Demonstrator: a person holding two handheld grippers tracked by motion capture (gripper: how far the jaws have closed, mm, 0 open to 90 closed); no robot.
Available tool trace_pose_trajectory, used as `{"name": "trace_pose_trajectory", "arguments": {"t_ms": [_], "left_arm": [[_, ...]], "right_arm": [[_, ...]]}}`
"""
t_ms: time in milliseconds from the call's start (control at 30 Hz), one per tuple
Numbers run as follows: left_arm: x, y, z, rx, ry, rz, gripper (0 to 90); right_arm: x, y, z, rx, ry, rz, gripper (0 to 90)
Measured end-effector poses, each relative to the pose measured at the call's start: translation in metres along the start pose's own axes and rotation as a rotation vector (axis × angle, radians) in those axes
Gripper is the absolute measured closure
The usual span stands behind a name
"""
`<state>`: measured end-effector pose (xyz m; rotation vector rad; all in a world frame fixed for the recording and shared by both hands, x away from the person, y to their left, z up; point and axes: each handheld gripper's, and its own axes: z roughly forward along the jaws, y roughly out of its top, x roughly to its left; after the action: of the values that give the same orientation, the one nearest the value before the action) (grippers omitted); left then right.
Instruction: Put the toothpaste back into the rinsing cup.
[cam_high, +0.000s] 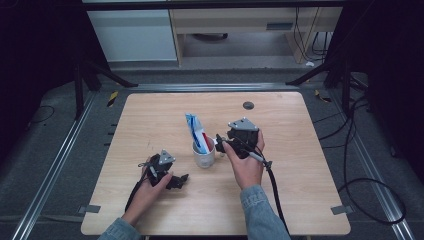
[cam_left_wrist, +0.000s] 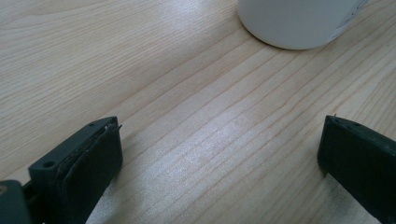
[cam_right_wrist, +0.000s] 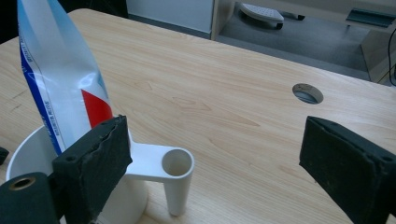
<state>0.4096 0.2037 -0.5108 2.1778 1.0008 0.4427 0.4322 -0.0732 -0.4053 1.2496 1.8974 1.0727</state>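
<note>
While jaws gape empty, right hand-held gripper (cam_right_wrist: 210, 154) beside cup (cam_right_wrist: 154, 172), toothpaste tube (cam_right_wrist: 60, 88) inside.

**What the edges and the cup keep back**

The white cup (cam_left_wrist: 299, 21) is cut off by the top edge of the left gripper view, leaving its curved base at upper right. In the right gripper view the toothpaste tube (cam_right_wrist: 56, 74) runs off the top left, and its lower end is sunk inside the cup. Its lettering is too small to read. From the high view, both forearms leave the bottom edge.
</note>
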Motion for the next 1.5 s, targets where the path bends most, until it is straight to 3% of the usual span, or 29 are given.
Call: {"name": "trace_pose_trajectory", "arguments": {"t_ms": [200,367,633,767,1067,1500], "left_arm": [[0.0,0.0,0.0,-0.001,-0.001,-0.001,0.0],[-0.001,0.0,0.0,0.0,0.0,-0.001,0.0],[-0.001,0.0,0.0,0.0,0.0,-0.002,0.0],[-0.001,0.0,0.0,0.0,0.0,-0.002,0.0],[-0.002,0.0,0.0,0.0,0.0,-0.002,0.0],[-0.002,0.0,0.0,0.0,0.001,-0.002,0.0]], "right_arm": [[-0.013,-0.002,-0.005,0.01,-0.023,0.001,7.3],[-0.025,-0.007,-0.008,0.052,-0.047,-0.014,6.4],[-0.059,-0.022,-0.019,0.111,-0.075,-0.004,8.3],[-0.074,-0.027,-0.028,0.113,-0.083,0.004,9.1],[-0.098,-0.036,-0.043,0.149,-0.124,-0.019,9.3],[-0.129,-0.067,-0.056,0.177,-0.145,0.046,14.1]]}}
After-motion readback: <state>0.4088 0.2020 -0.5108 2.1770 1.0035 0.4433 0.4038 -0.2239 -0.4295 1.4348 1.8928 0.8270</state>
